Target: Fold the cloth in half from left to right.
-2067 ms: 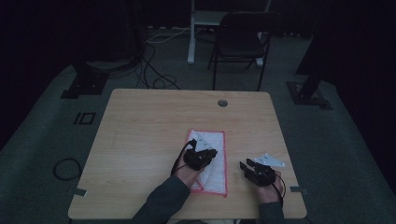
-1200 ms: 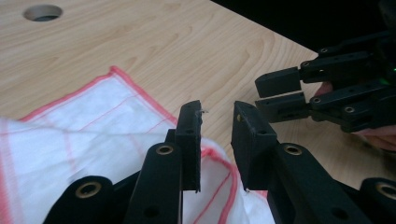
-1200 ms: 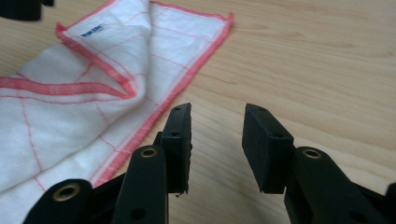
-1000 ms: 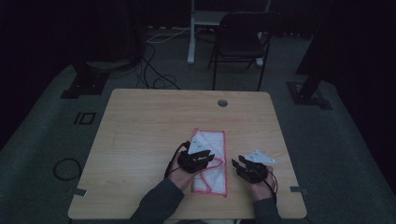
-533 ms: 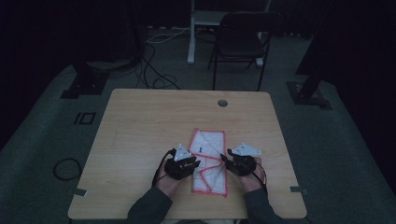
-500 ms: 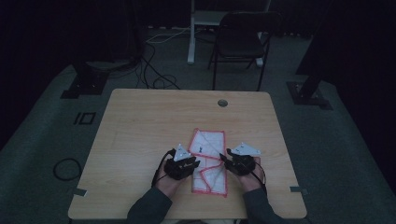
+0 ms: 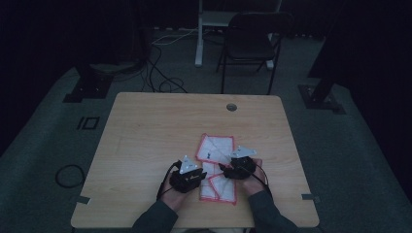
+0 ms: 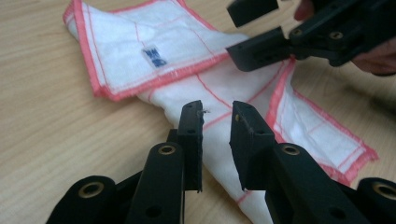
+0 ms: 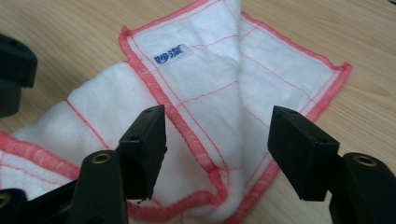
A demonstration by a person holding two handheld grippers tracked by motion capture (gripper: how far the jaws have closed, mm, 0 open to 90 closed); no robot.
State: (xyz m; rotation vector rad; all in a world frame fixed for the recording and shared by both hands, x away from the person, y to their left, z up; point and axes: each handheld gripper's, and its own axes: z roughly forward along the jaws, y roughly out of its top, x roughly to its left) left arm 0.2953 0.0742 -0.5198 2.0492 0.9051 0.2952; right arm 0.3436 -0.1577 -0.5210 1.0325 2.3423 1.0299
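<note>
Only close up, cloth [image 9: 205, 93] label [image 9: 169, 52] legible

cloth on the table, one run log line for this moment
cloth: partly folded, on table | right tongs: just opened, over cloth | left tongs: open

Wooden table [image 7: 145, 136], folded red-edged white cloth [image 7: 214, 148] on it
</note>
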